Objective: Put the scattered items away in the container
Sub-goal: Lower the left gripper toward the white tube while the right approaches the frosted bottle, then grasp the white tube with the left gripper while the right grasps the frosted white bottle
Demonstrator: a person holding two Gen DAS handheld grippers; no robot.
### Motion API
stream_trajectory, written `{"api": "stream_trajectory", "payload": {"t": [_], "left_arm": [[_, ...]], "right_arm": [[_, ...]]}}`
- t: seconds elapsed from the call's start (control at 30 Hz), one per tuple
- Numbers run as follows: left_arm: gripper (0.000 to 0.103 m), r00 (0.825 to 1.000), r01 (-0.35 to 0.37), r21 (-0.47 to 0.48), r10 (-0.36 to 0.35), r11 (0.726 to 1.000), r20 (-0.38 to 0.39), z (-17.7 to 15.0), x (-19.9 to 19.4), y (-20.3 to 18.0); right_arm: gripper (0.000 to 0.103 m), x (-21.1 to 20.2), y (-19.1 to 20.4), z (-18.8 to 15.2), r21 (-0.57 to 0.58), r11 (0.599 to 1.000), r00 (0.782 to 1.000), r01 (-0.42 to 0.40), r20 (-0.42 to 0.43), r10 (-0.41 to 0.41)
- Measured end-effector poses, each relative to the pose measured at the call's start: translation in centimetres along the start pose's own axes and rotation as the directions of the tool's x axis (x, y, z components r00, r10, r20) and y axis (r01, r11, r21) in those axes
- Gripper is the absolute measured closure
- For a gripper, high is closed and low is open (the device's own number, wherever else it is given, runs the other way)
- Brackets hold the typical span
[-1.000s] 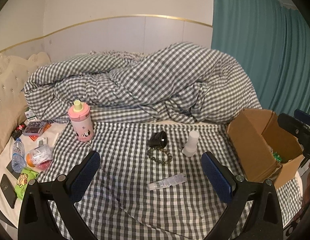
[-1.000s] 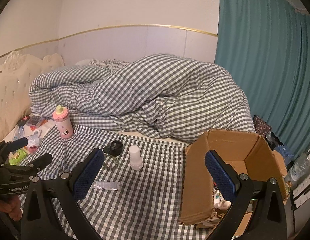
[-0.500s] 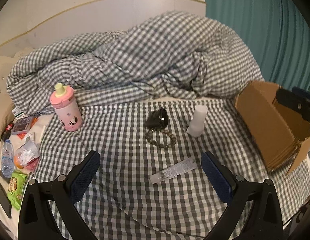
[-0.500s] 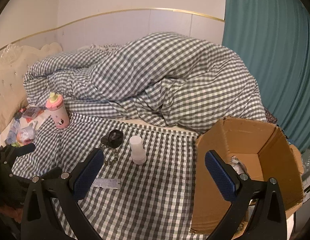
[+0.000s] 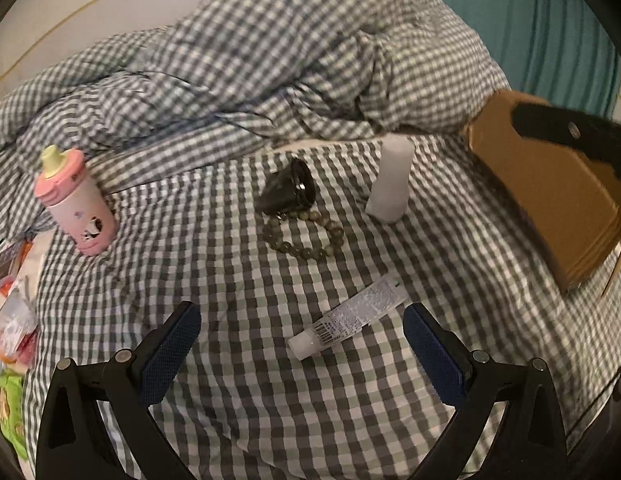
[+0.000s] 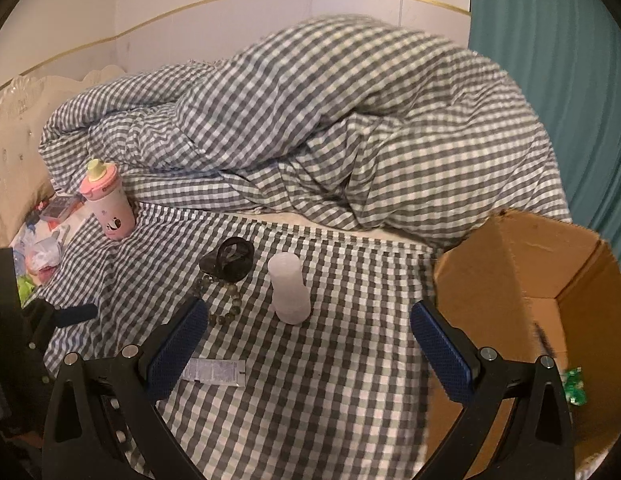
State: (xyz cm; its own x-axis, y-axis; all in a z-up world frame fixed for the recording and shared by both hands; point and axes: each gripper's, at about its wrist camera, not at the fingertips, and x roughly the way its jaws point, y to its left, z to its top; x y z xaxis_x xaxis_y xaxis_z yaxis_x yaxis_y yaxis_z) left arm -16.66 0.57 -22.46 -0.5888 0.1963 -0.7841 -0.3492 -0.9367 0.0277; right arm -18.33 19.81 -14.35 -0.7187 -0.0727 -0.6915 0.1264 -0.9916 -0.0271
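A: Item one, nearest the lens?

B: Left gripper, fingers spread wide and holding nothing, poised over the checked bed sheet. Between the fingers lay a small clear tube, flat, cap toward the camera.

A: Landmark for the rest?

B: The white cylindrical bottle, which stood upright on the sheet. The tube lay nearer the camera than the bottle. A beaded bracelet lay left of the bottle, touching a black round object tipped on its side just behind it. A pink sippy cup stood well left of the bottle.

A: The container?

B: Cardboard box, open, right of the bottle, apart from it.

A: Right gripper?

B: Right gripper, fingers likewise spread and empty, bottle framed just beyond them.

A: Farthest entry?

B: A heaped gingham duvet behind the bottle; a teal curtain beyond.
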Motion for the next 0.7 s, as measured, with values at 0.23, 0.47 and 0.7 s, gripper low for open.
{"api": "stream_trajectory", "payload": {"t": [0.23,0.47,0.7], "left_arm": [[0.000,0.997,0.063,0.068,-0.060,0.996,-0.051,-0.7,3.3,-0.5],[0.000,0.992,0.104,0.115,-0.095,0.988,-0.081,-0.4,6.0,-0.7],[0.020,0.980,0.160,0.127,-0.143,0.979,-0.137,-0.9,8.9,-0.6]], "right_arm": [[0.001,4.2,-0.3,-0.4,-0.002,1.000,0.998,-0.012,-0.055,0.011],[0.002,7.2,-0.6,-0.4,0.005,1.000,0.996,-0.026,-0.087,0.026],[0.002,9.8,0.0,-0.2,-0.007,0.999,0.993,-0.042,-0.111,0.041]]}}
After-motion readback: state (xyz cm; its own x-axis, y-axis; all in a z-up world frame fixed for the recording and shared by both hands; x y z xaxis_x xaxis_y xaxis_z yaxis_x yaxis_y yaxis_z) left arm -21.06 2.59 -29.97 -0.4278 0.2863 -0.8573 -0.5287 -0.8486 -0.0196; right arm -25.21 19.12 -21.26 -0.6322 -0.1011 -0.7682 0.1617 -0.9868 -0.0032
